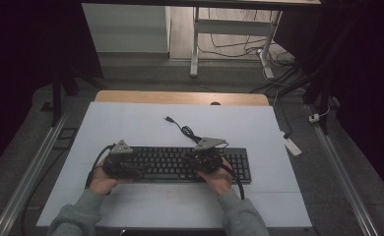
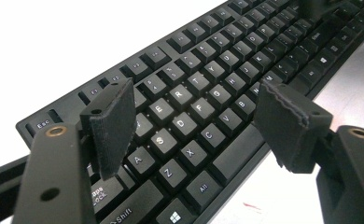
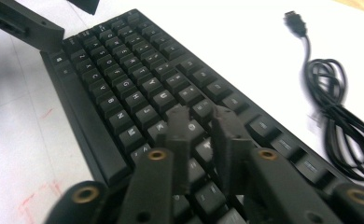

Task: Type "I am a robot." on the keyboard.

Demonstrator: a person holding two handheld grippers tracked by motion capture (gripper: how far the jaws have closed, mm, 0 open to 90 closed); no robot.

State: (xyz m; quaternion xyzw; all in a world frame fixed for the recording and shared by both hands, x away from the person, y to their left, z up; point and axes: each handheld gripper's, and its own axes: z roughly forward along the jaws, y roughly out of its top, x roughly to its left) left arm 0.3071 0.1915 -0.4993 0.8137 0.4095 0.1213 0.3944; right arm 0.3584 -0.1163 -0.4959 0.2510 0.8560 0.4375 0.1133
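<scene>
A black keyboard lies across the white table top. My left gripper hovers at its left end; in the left gripper view it is open wide, its pads spread above the letter keys with nothing between them. My right gripper is over the keyboard's right half. In the right gripper view its fingers stand close together just above the keys, holding nothing. The keyboard's black cable lies coiled behind it, its plug loose on the table.
The white table top has a wooden strip along its far edge. The cable's plug lies behind the keyboard. Beyond the table stand desk legs with floor cables. The left gripper's arm shows past the keyboard's far end.
</scene>
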